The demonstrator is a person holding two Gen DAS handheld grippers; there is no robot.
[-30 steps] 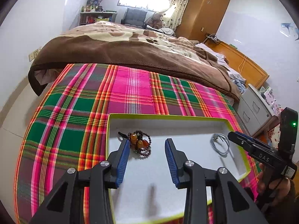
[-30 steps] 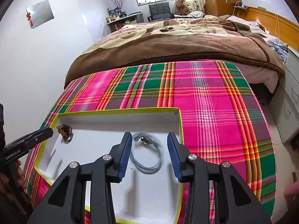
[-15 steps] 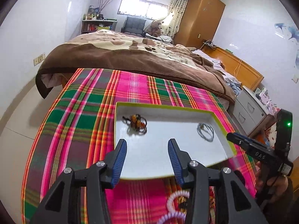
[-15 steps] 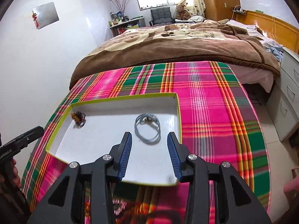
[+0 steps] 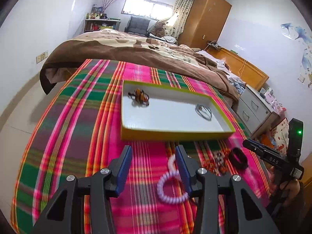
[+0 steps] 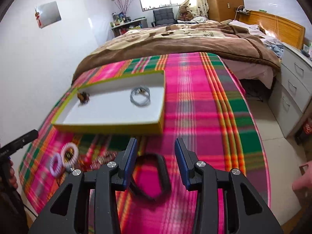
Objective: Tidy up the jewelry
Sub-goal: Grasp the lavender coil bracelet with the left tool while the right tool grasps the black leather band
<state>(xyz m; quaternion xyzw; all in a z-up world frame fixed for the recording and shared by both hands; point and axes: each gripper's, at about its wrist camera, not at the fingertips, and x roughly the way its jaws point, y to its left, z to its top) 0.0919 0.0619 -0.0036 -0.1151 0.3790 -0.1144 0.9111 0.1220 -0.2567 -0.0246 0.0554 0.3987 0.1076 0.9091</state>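
Observation:
A yellow-green tray [image 5: 175, 135] with a white floor sits on the plaid cloth. It holds an amber bead bracelet [image 5: 141, 97] and a grey cord loop [image 5: 203, 112]. My left gripper [image 5: 154, 158] hovers open over the cloth in front of the tray, beside a white coil bracelet [image 5: 172, 163] and a purple one [image 5: 171, 189]. My right gripper [image 6: 155, 148] is open above a black band [image 6: 150, 175], not touching it. The right wrist view also has the tray [image 6: 109, 127], the amber bracelet [image 6: 83, 96], the cord loop [image 6: 140, 96] and the coil bracelets [image 6: 69, 154].
A dark beaded heap [image 5: 218, 161] lies between the coil bracelets and the black band [image 5: 237, 158]. Beyond the cloth a brown blanket [image 5: 136, 54] covers the bed. Grey drawers [image 6: 292, 89] stand to the right. A hand [image 6: 302, 183] shows at the right edge.
Both grippers have drawn back from over the tray to the cloth in front of it. The loose bracelets and black band have come into view. The left jaws stand slightly wider.

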